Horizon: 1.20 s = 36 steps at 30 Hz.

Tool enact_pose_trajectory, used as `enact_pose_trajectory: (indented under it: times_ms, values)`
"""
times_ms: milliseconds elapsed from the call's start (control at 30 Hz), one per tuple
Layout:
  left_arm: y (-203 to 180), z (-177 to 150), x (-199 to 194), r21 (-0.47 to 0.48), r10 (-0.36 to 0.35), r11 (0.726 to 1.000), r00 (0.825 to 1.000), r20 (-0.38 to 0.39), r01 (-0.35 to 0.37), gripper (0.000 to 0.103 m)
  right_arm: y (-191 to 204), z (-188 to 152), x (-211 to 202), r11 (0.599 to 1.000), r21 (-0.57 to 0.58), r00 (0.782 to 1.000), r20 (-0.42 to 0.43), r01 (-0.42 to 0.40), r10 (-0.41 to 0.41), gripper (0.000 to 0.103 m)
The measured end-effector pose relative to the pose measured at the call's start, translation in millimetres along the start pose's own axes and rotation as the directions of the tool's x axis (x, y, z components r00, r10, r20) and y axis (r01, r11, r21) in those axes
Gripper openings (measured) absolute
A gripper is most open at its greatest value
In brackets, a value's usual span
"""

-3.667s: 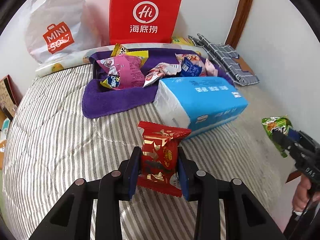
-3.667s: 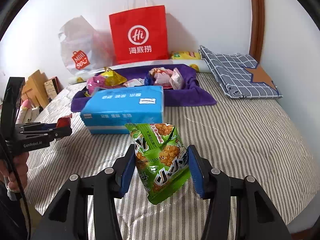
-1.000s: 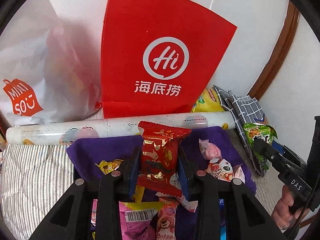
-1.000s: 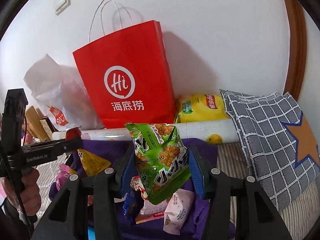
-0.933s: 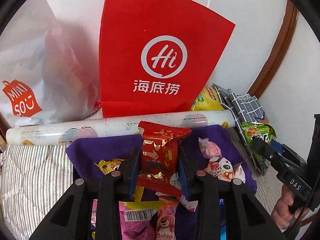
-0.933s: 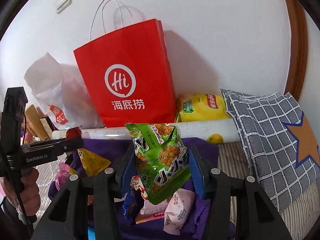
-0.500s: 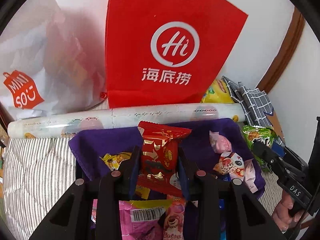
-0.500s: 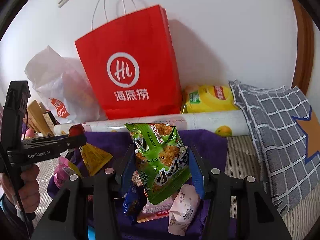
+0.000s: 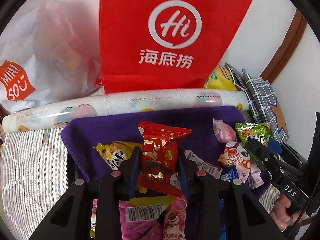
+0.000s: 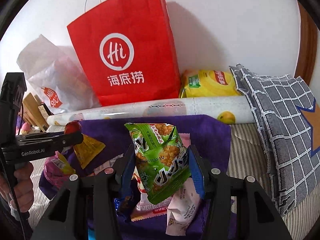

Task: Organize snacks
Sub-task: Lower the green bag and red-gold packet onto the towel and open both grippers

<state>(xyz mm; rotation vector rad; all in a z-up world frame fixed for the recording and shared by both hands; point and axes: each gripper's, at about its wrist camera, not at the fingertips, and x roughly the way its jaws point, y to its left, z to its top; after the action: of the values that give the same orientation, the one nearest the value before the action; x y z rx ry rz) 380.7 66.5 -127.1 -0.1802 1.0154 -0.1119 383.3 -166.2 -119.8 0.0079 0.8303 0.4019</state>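
Left gripper (image 9: 158, 168): your jaws are clamped on the red snack packet (image 9: 160, 152), which stands upright between the blue pads, over the near middle of the purple cloth (image 9: 104, 128).
Right gripper (image 10: 160, 168): your jaws are clamped on the green snack packet (image 10: 160, 160), upright and leaning slightly, above the snacks heaped on the cloth.
Purple cloth: it lies on the striped bed (image 9: 30, 160), just in front of the patterned roll (image 9: 124, 104) that runs left to right along its far edge.
Loose snacks: a yellow packet (image 9: 114, 152) sits left of your left jaws, a pink packet (image 9: 140, 220) lies near below them, and a cluster of small pink and white packets (image 9: 234, 156) lies to the right.
Far side: the red paper bag (image 10: 128, 56) stands against the wall, the white plastic bag (image 10: 54, 80) to its left, a yellow chip bag (image 10: 210, 84) to its right.
Right edge: a grey checked cushion (image 10: 280, 124) rests on the bed beside the cloth.
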Motion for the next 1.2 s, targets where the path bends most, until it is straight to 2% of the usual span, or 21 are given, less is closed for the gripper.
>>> enact_pose_trajectory:
  times_ms: [500, 1067, 1200]
  values:
    - [-6, -1, 14, 0.028, 0.013, 1.0, 0.999, -0.052, -0.011, 0.034, 11, -4, 3, 0.999, -0.054, 1.0, -0.005, -0.008, 0.008, 0.051]
    - [-12, -6, 32, 0.067, 0.058, 0.996, 0.994, -0.093, -0.052, 0.034, 29, -10, 1, 0.985, -0.174, 1.0, 0.003, -0.008, 0.008, 0.052]
    - [-14, -5, 32, 0.069, 0.052, 0.997, 0.994, -0.093, -0.046, 0.035, 26, -9, -1, 0.988, -0.156, 1.0, 0.019, -0.007, 0.01, 0.052]
